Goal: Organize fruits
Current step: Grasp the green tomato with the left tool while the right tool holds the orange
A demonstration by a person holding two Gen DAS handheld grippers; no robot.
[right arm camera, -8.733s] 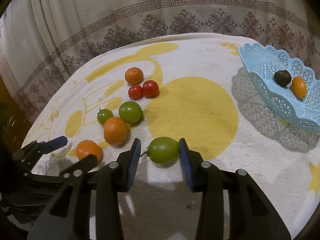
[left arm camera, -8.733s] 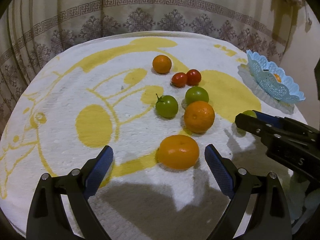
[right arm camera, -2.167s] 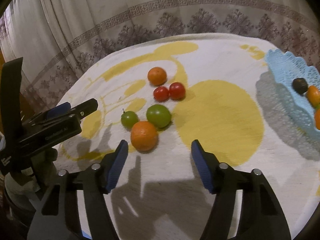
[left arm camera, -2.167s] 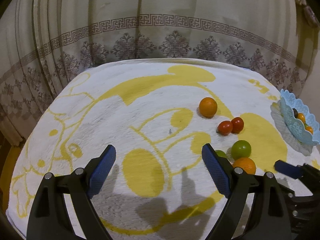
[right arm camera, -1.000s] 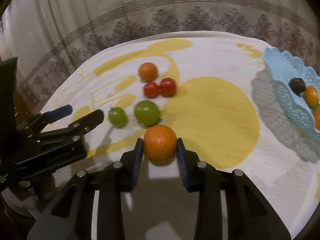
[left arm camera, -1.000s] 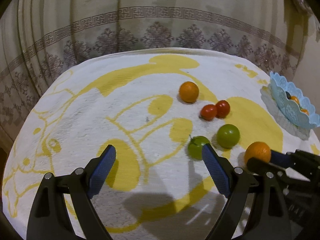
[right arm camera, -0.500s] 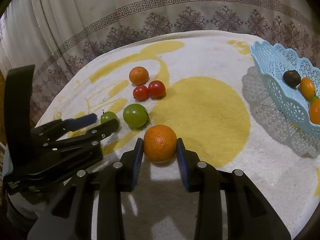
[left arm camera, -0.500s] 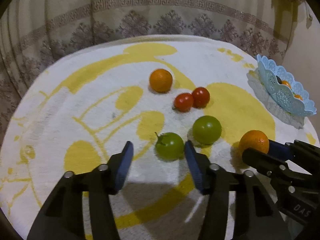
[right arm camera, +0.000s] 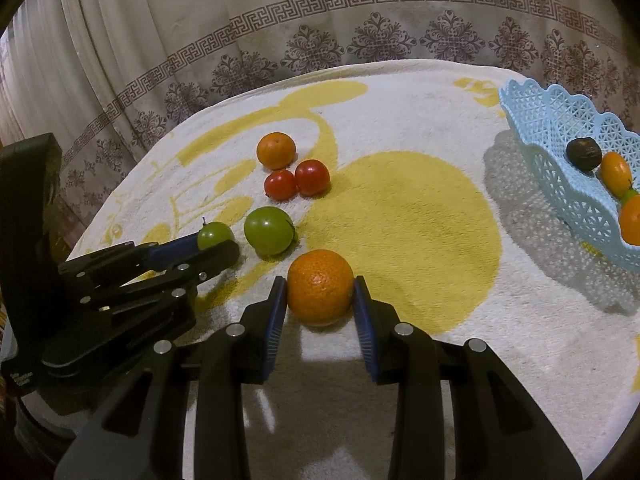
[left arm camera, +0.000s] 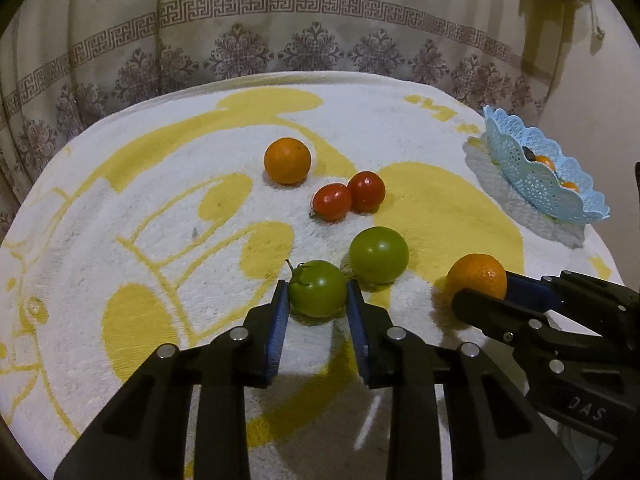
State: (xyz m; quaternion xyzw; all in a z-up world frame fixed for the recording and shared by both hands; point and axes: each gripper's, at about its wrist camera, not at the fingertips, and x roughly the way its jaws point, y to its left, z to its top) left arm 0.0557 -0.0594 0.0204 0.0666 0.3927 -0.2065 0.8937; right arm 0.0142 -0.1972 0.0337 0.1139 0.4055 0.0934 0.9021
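Now both tongs are loaded. The left tongs (left arm camera: 318, 304) have just been closing and their blue pads press both sides of the stemmed green tomato (left arm camera: 317, 288), which a second ago sat free ahead of wide-open jaws. It rests on the towel-covered tabletop (left arm camera: 160, 208), not lifted yet. The right tongs (right arm camera: 320, 304) stay clamped on the big orange (right arm camera: 320, 287), same grip as a second ago, also down on the towel.

Just beyond the left tongs, touching or almost touching the gripped tomato on its far right, sits the second green tomato (left arm camera: 379, 255). Further out are two red tomatoes (left arm camera: 347, 196) side by side, then the small orange (left arm camera: 287, 161) farthest away.

Far right of both tongs is the blue lace basket (right arm camera: 560, 148), already holding a dark round fruit (right arm camera: 584, 154) and some orange ones (right arm camera: 616, 172).

Judgement: sorting is partway done; two fruits are secured and can go to the basket together, with four pieces left loose. Watch the neighbouring green tomato, it may roll when its partner lifts.
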